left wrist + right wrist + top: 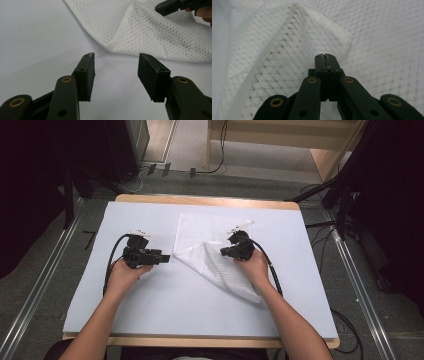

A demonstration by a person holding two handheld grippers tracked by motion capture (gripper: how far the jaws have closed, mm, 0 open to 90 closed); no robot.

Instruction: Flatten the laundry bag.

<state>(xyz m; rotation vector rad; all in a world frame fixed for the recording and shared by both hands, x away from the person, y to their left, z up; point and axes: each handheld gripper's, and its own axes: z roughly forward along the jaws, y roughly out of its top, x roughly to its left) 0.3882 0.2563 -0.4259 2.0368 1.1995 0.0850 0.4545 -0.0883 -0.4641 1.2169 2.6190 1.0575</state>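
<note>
In the high view two forearms come up from the near edge of the table (150, 340), which is covered by a white sheet (160, 305). The left hand (125, 275) holds the left gripper (162, 258) over bare sheet, just left of the cloth (200, 255). Its own view shows the jaws wide apart with nothing between them, their tips low over the sheet and a short way short of a folded edge of the cloth (150, 37).

The right hand (255, 265) holds the right gripper (224, 252) over the middle of the cloth. In its own view the right gripper (327, 57) has its jaws pressed together; whether a thin layer of cloth (287, 55) is pinched between them cannot be told.

The cloth is a white mesh piece, partly folded over itself, lying from the table's middle toward the far edge, with one corner running back near the right forearm
</note>
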